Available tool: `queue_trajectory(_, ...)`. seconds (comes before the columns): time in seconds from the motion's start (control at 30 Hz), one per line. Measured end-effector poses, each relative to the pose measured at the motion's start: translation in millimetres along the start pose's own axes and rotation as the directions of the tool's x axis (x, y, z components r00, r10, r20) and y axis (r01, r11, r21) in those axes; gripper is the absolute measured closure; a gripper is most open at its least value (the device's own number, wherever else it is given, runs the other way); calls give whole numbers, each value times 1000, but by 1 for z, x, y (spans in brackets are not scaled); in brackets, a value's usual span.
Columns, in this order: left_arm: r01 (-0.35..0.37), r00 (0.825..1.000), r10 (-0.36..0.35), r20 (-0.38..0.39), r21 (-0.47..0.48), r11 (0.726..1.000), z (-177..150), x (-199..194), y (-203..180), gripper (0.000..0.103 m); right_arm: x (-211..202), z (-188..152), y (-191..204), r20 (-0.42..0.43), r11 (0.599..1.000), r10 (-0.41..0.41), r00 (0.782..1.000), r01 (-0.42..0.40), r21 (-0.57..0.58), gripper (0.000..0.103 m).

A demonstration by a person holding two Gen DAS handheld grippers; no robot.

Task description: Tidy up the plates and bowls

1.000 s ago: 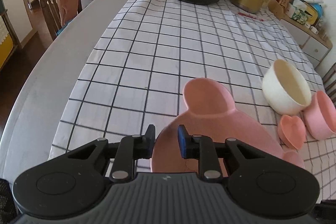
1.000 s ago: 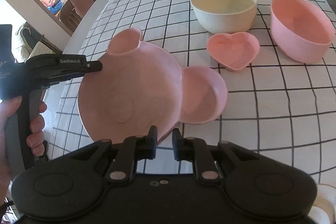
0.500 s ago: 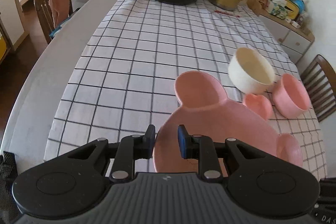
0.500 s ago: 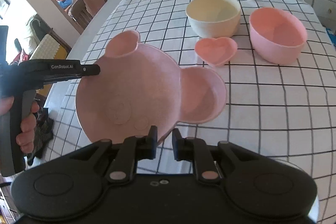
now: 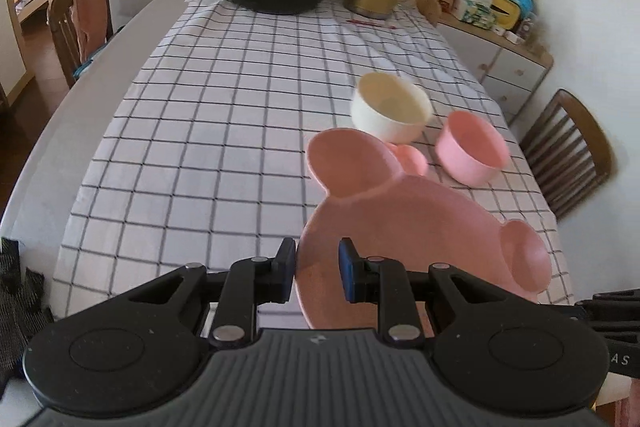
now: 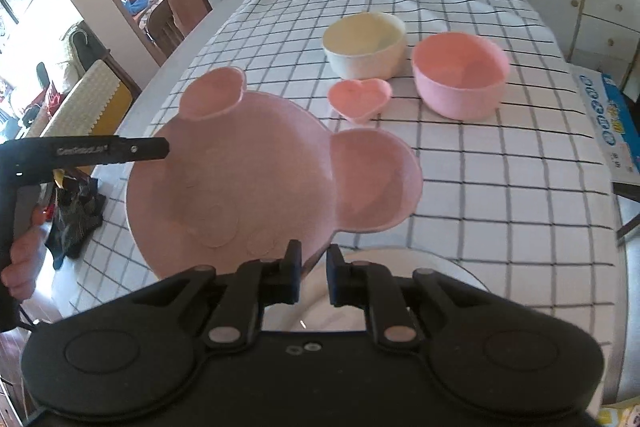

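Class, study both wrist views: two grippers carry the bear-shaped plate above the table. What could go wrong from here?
1. The left gripper and right gripper pinch only the thin rim of the pink bear-shaped plate; it could slip or twist.
2. Lowered carelessly, it might knock the small pink heart-shaped dish or cream bowl.

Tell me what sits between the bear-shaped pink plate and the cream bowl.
The small heart-shaped pink dish lies between the bear-shaped plate and the cream bowl, seen best in the right wrist view.

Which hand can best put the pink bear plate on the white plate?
Probably the right gripper: it grips the pink bear plate at the rim just above the white plate. The left gripper holds the rim farther from it.
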State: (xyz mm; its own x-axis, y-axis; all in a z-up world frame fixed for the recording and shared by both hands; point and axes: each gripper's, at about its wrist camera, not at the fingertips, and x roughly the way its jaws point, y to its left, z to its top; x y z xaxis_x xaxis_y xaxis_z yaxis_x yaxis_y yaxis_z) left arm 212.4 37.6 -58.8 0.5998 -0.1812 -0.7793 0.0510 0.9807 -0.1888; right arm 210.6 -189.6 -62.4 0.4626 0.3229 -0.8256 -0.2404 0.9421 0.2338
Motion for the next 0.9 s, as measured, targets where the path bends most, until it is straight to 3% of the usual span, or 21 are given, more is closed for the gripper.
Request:
queue_trajectory(0.5,90,995,-90,-38,11,996,-58,-16,-62,80,-49,-43,-51,16,997,-81,997,80,19,93)
queue_trajectory(0.7,102,992,-101,-71,17,995,-78,-7,-82,80,-50,-51,-72,17,991,-133,991,133,21,94)
queue_trajectory(0.9,86,994,-83,-70,38,996,-86,2,-92,80,-39,-53,-89,14,991,-135,991,135,23,94)
